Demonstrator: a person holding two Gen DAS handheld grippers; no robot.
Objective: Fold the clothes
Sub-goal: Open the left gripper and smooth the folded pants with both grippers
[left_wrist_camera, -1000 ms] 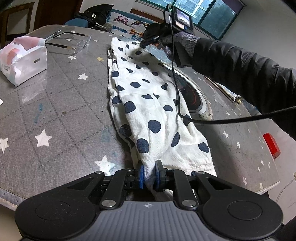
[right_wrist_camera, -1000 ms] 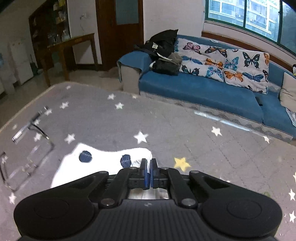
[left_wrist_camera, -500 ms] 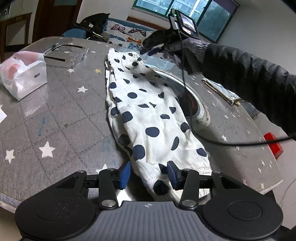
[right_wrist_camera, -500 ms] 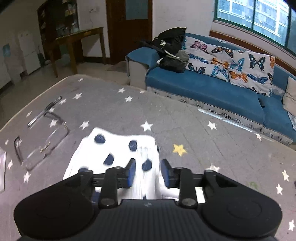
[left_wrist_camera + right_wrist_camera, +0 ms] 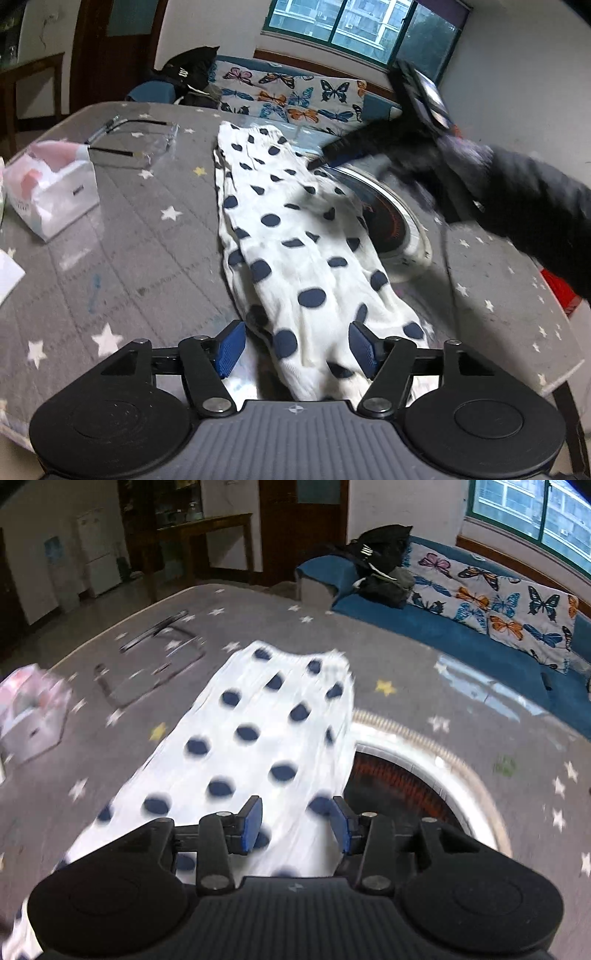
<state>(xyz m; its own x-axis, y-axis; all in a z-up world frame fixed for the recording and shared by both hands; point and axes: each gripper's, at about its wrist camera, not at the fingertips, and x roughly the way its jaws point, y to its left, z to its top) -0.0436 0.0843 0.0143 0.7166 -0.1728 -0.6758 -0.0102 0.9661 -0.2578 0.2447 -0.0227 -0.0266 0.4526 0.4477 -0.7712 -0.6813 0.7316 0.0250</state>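
A white garment with navy dots lies stretched out lengthwise on the grey star-print tabletop. Its near end hangs over the table's front edge. My left gripper stands open just above that near end, blue pads wide apart, holding nothing. In the right wrist view the same garment runs away from me, blurred by motion. My right gripper is open above its middle, free of the cloth. From the left wrist view the right gripper hovers beside the garment's far part, held by a gloved hand in a dark sleeve.
A round induction cooker is set in the table, partly under the garment's right edge. A white tissue pack and a clear acrylic stand sit at the left. A blue sofa with butterfly cushions lies beyond the table.
Both grippers were shut on the garment's ends one second ago; both have let go and opened wide. The right gripper has pulled back and up over the cloth.
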